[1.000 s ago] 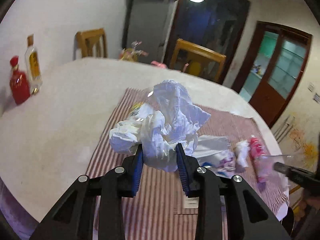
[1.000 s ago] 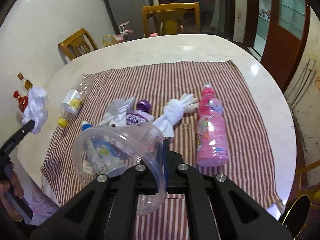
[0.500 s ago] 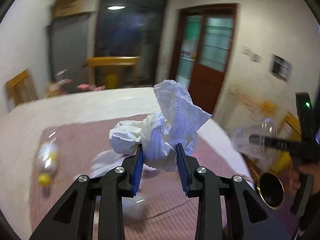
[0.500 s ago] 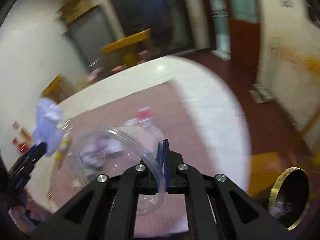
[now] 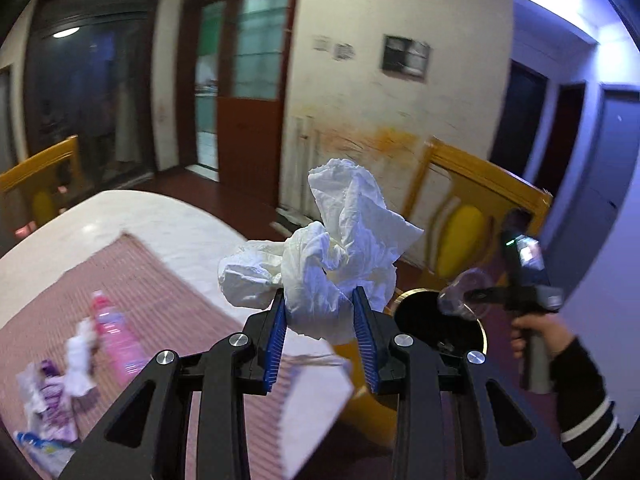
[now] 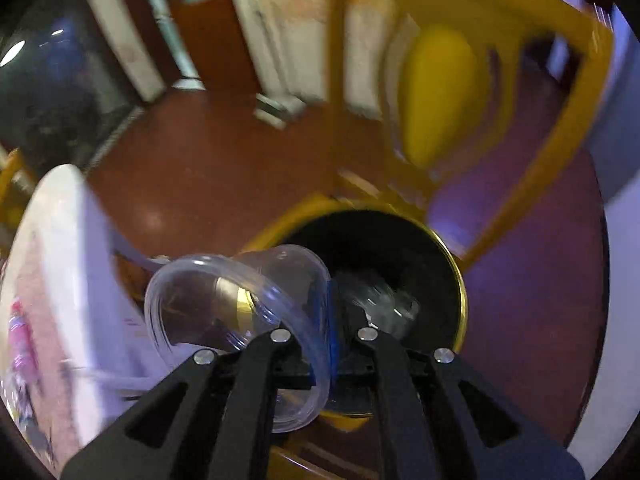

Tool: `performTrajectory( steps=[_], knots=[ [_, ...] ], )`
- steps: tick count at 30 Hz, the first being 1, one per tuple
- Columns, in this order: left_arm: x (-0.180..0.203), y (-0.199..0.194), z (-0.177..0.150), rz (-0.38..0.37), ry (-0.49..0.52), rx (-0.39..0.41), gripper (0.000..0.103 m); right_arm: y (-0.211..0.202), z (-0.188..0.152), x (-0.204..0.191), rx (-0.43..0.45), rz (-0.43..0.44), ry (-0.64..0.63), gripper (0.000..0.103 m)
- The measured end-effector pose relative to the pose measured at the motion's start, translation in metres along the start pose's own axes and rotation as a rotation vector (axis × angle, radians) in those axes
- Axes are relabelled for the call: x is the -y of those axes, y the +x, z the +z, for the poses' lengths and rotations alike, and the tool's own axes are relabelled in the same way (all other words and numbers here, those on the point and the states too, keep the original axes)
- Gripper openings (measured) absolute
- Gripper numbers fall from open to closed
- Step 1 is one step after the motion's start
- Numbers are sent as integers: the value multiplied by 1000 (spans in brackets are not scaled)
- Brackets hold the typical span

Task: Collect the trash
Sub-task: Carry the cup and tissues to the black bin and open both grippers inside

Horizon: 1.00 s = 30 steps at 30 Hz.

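My left gripper (image 5: 320, 332) is shut on a crumpled white tissue wad (image 5: 332, 256) and holds it in the air past the table's edge. My right gripper (image 6: 330, 320) is shut on the wall of a clear plastic cup (image 6: 224, 312) and holds it over the round gold-rimmed trash bin (image 6: 452, 264), whose inside is dark. In the left wrist view the right gripper (image 5: 474, 294) with the cup (image 5: 460, 292) hangs above the same bin (image 5: 424, 316). A pink bottle (image 5: 116, 336), a white tissue (image 5: 80, 360) and a purple wrapper (image 5: 44, 392) lie on the striped cloth.
The round white table (image 5: 160, 216) with its striped cloth (image 5: 160, 300) lies to the left of the bin. A yellow wooden chair (image 5: 472, 200) stands right behind the bin. A second chair (image 5: 36, 184) stands at the far left. Red-brown floor surrounds the bin.
Both grippers swung right, away from the table and toward the bin. The cup now hangs over the bin's opening. Both grips are unchanged.
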State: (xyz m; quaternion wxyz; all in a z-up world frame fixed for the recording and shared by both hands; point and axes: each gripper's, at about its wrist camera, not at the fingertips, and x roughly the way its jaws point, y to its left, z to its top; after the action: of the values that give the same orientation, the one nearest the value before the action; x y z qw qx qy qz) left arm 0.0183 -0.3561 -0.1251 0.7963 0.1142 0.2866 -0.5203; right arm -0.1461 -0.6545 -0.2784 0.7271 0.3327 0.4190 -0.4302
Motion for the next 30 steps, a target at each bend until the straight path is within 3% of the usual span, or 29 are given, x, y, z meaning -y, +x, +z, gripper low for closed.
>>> performTrajectory(
  steps=[2, 4, 5, 11, 15, 21, 22, 23, 25, 30],
  knots=[
    [14, 13, 0, -26, 19, -17, 32, 23, -2, 17, -45, -22, 45, 20],
    [25, 28, 2, -64, 31, -41, 32, 45, -8, 25, -126, -30, 53, 64],
    [33, 37, 4, -89, 42, -55, 33, 55, -10, 29, -161, -46, 62, 67],
    [82, 93, -5, -199, 119, -172, 33, 30, -5, 64, -53, -57, 197, 72],
    [134, 156, -21, -288, 200, -316, 33, -17, 2, 95, 101, -87, 295, 78],
    [193, 264, -52, -346, 235, -535, 37, -55, 0, 121, 198, -63, 351, 79],
    [201, 276, -57, -360, 233, -565, 43, -58, 0, 124, 205, -62, 352, 79],
    [208, 285, -61, -363, 236, -581, 60, -58, -3, 125, 208, -59, 352, 79],
    [217, 292, -66, -330, 243, -581, 74, -57, -7, 129, 198, -38, 355, 79],
    [221, 281, -67, -364, 258, -563, 74, -58, -9, 132, 193, -20, 376, 79]
  ],
)
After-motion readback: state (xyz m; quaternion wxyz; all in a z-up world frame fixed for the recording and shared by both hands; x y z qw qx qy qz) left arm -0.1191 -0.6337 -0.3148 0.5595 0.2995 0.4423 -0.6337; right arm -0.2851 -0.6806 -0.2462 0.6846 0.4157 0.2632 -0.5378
